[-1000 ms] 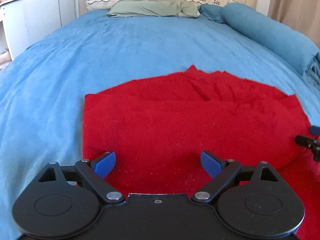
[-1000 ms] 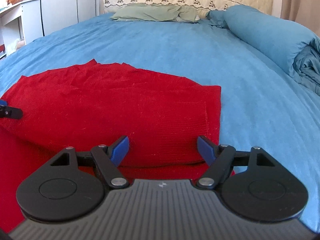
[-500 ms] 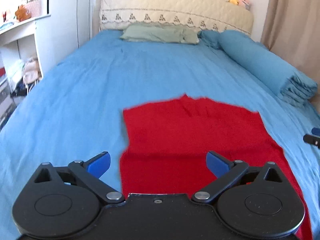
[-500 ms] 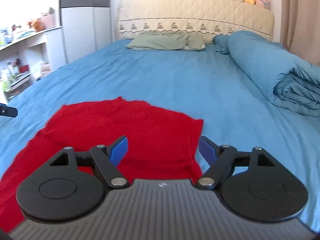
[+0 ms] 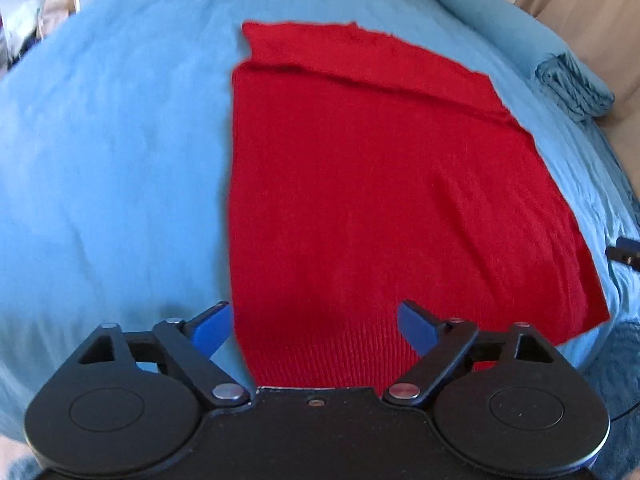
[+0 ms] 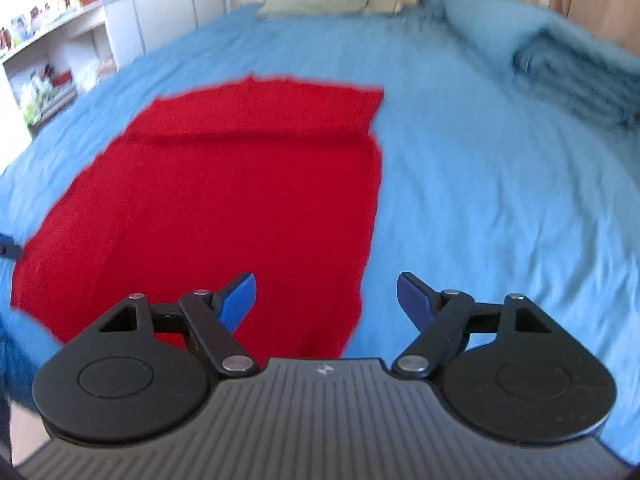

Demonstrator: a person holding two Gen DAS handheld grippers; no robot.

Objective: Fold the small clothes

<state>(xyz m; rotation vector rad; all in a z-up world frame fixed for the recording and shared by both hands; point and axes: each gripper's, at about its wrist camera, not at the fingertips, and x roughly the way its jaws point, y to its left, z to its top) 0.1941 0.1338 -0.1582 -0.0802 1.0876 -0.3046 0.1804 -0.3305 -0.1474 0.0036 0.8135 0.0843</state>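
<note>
- Cloth (image 5: 380,184): red knit, lying flat on the blue bed (image 5: 112,152), its long axis running away from me toward the pillow (image 6: 328,0) end, with one fold already laid across its far end.
- Near edge of the cloth sits at the foot edge of the bed, right under both tools; that is the relation my next move turns on, as I read it.
- Left tool (image 5: 314,326): over the cloth's near left corner. The left side edge runs just inside its left finger, so the corner lies between the fingers, untouched. Its jaws are wide apart but closing a little; nothing is pinched.
- Right tool (image 6: 326,298): over the near right corner. The right side edge passes between its fingers; red under the left finger, bare bed under the right. Jaws spread wide, holding nothing.
- Each hand is nearest its own corner, so neither needs to cross.
- My judgement: I drop both tools onto the near corners, pinch, and carry that edge up the long axis toward the far fold.
- Rolled blue quilt (image 6: 560,56) lies along the bed's right edge, well apart from the cloth.
</note>
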